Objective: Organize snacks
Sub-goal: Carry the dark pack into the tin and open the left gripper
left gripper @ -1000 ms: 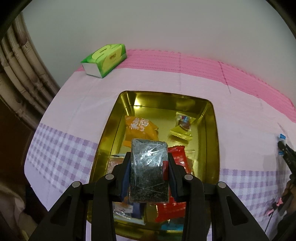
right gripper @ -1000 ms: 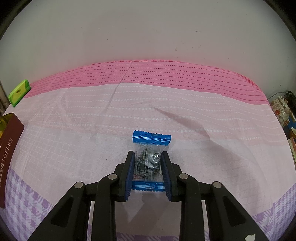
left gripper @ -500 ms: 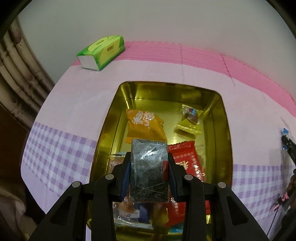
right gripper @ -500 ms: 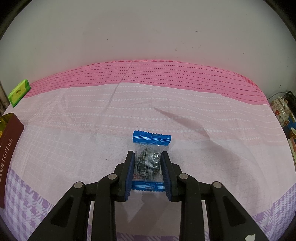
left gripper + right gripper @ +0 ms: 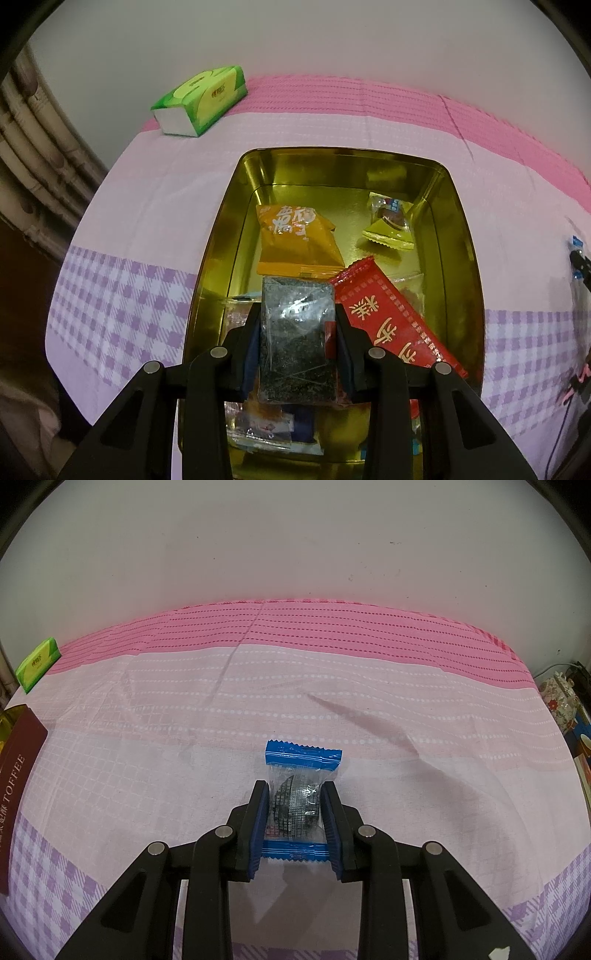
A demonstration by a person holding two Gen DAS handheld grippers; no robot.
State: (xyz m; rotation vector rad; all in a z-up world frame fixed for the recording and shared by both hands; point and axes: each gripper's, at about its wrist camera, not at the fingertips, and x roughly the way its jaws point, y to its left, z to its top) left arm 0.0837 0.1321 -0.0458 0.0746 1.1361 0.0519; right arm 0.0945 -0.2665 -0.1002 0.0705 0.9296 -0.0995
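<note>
In the left wrist view, my left gripper (image 5: 297, 328) is shut on a clear packet of dark snack (image 5: 297, 347) and holds it over the gold tin (image 5: 354, 157). The tin holds an orange packet (image 5: 295, 240), a long red packet (image 5: 391, 325), a yellow-green wrapped sweet (image 5: 389, 221) and more packets below. In the right wrist view, my right gripper (image 5: 295, 805) is shut on a clear snack packet with blue ends (image 5: 301, 775) that lies on the pink tablecloth.
A green tissue pack (image 5: 199, 99) lies at the table's far left, also in the right wrist view (image 5: 37, 668). A dark red toffee lid (image 5: 14, 771) lies at the left. Clutter (image 5: 561, 701) stands beyond the table's right edge.
My left gripper has moved forward and lower over the tin with the dark packet in it. My right gripper and its packet have not moved.
</note>
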